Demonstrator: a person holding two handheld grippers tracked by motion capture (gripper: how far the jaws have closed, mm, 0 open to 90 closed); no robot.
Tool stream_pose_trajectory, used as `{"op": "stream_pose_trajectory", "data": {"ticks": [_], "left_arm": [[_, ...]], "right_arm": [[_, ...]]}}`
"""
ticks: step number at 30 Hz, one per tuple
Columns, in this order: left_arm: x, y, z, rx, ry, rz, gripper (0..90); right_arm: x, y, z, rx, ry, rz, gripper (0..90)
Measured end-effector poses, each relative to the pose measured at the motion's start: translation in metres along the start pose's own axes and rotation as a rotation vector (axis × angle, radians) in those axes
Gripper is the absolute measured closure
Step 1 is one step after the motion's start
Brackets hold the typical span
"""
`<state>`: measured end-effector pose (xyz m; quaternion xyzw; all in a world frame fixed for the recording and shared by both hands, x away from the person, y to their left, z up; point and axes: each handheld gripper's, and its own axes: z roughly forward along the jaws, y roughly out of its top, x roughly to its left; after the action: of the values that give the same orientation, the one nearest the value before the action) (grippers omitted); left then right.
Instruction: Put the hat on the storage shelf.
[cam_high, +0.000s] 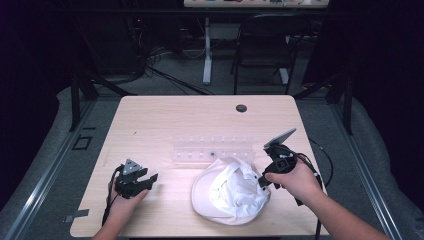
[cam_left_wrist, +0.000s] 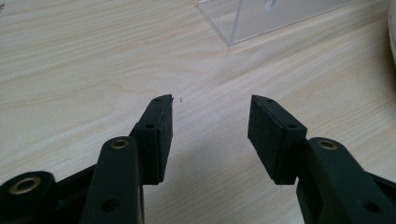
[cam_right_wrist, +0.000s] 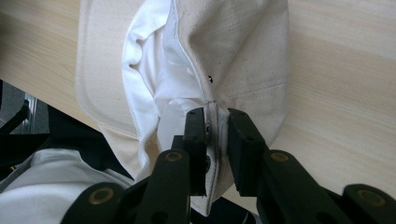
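A cream cloth hat (cam_high: 227, 192) lies upside down on the wooden table (cam_high: 165, 117), near its front edge and right of centre. My right gripper (cam_high: 263, 181) is at the hat's right rim. In the right gripper view its jaws (cam_right_wrist: 216, 140) are shut on a fold of that rim (cam_right_wrist: 233, 60), with the seam pinched between the pads and the white lining (cam_right_wrist: 149, 88) showing to the left. My left gripper (cam_high: 148, 178) rests at the front left, apart from the hat. Its jaws (cam_left_wrist: 210, 135) stand open over bare wood with nothing between them.
A clear plastic rack (cam_high: 212, 149) lies just behind the hat, and one of its corners (cam_left_wrist: 261, 18) appears ahead of the left jaws. A dark cable hole (cam_high: 241, 108) sits near the table's far edge. A folding chair (cam_high: 265, 45) stands beyond the table.
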<state>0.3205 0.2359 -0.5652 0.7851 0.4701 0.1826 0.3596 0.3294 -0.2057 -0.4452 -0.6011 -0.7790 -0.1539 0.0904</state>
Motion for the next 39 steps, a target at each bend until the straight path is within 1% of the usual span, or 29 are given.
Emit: {"op": "stream_pose_trajectory", "data": {"ticks": [1,2,3,6,7,8,9,10,11,12,13,14,16,17,18,19,21,23,24,25,26,27,28,29,30,34,35,36,39], "left_arm": [[0.0,0.0,0.0,0.0,0.0,-0.001,50.5],[0.0,0.0,0.0,0.0,-0.001,-0.002,50.5],[0.0,0.0,0.0,0.0,0.0,-0.002,50.5],[0.0,0.0,0.001,0.0,0.001,-0.006,50.5],[0.0,0.0,0.001,-0.001,0.0,-0.007,50.5],[0.0,0.0,0.001,0.001,0.0,-0.007,50.5],[0.0,0.0,0.001,0.001,0.0,-0.005,50.5],[0.0,0.0,0.001,0.001,0.0,-0.005,50.5],[0.0,0.0,0.001,0.001,0.0,-0.004,50.5],[0.0,0.0,0.001,0.0,0.001,-0.005,50.5],[0.0,0.0,0.001,0.001,0.0,-0.007,50.5],[0.0,0.0,0.001,0.002,0.0,-0.005,50.5],[0.0,0.0,0.001,0.001,0.0,-0.006,50.5],[0.0,0.0,0.001,0.001,-0.001,-0.006,50.5],[0.0,0.0,0.001,0.001,-0.001,-0.006,50.5],[0.0,0.0,0.001,0.001,-0.001,-0.006,50.5],[0.0,0.0,0.001,0.004,0.0,-0.002,50.5],[0.0,0.0,0.001,0.003,0.0,-0.002,50.5],[0.0,0.0,0.001,0.001,0.0,-0.004,50.5],[0.0,0.0,0.001,0.002,0.0,-0.004,50.5],[0.0,0.0,0.001,0.002,0.0,-0.003,50.5],[0.0,0.0,0.001,0.001,0.001,-0.005,50.5],[0.001,0.0,0.001,0.003,0.001,-0.002,50.5],[0.001,0.0,0.001,0.003,0.0,-0.002,50.5],[0.001,0.0,0.001,0.002,0.001,-0.002,50.5],[0.001,0.0,0.001,0.006,-0.003,-0.002,50.6],[0.001,0.0,0.001,0.007,-0.003,-0.001,50.5],[0.001,0.0,0.001,0.007,-0.003,-0.002,50.5],[0.001,0.0,0.0,0.006,-0.003,-0.001,50.5]], "right_arm": [[-0.002,0.0,0.004,0.01,-0.006,0.002,76.1],[-0.002,0.0,0.004,0.01,-0.006,0.002,76.1],[-0.004,-0.001,0.009,0.029,-0.009,-0.002,74.4],[-0.005,-0.001,0.012,0.03,-0.005,0.013,71.9],[-0.007,-0.001,0.012,0.057,-0.011,-0.006,71.3],[-0.007,-0.002,0.015,0.044,-0.01,0.011,70.6],[-0.01,-0.002,0.018,0.061,-0.018,0.006,69.3],[-0.01,-0.002,0.018,0.061,-0.018,0.006,68.2],[-0.012,-0.004,0.021,0.078,-0.019,0.012,67.1],[-0.012,-0.004,0.021,0.078,-0.019,0.012,67.1],[-0.012,-0.004,0.023,0.077,-0.023,0.023,68.0],[-0.013,-0.004,0.024,0.091,-0.025,0.017,70.4],[-0.013,-0.006,0.026,0.085,-0.028,0.027,75.4],[-0.013,-0.005,0.024,0.099,-0.028,0.007,78.8],[-0.013,-0.005,0.024,0.099,-0.028,0.007,78.8],[-0.01,-0.006,0.022,0.083,-0.04,0.012,81.7],[-0.01,-0.005,0.02,0.093,-0.041,0.002,82.1],[-0.007,-0.003,0.015,0.071,-0.049,0.008,82.6],[-0.007,-0.003,0.015,0.071,-0.049,0.008,82.6],[-0.006,-0.001,0.01,0.102,-0.058,-0.009,82.6],[-0.005,-0.001,0.01,0.071,-0.053,0.021,82.6],[-0.004,0.001,0.006,0.089,-0.057,0.017,82.6],[-0.004,0.001,0.005,0.076,-0.061,0.017,82.7],[-0.003,0.002,0.003,0.083,-0.063,0.02,82.6],[-0.003,0.003,0.002,0.073,-0.064,0.019,82.6],[0.001,0.007,-0.005,0.063,-0.074,0.035,82.7],[0.0,0.009,-0.008,0.07,-0.072,0.021,82.7],[0.002,0.01,-0.011,0.054,-0.058,0.034,82.7],[0.003,0.013,-0.019,0.036,-0.023,0.053,82.7]]}}
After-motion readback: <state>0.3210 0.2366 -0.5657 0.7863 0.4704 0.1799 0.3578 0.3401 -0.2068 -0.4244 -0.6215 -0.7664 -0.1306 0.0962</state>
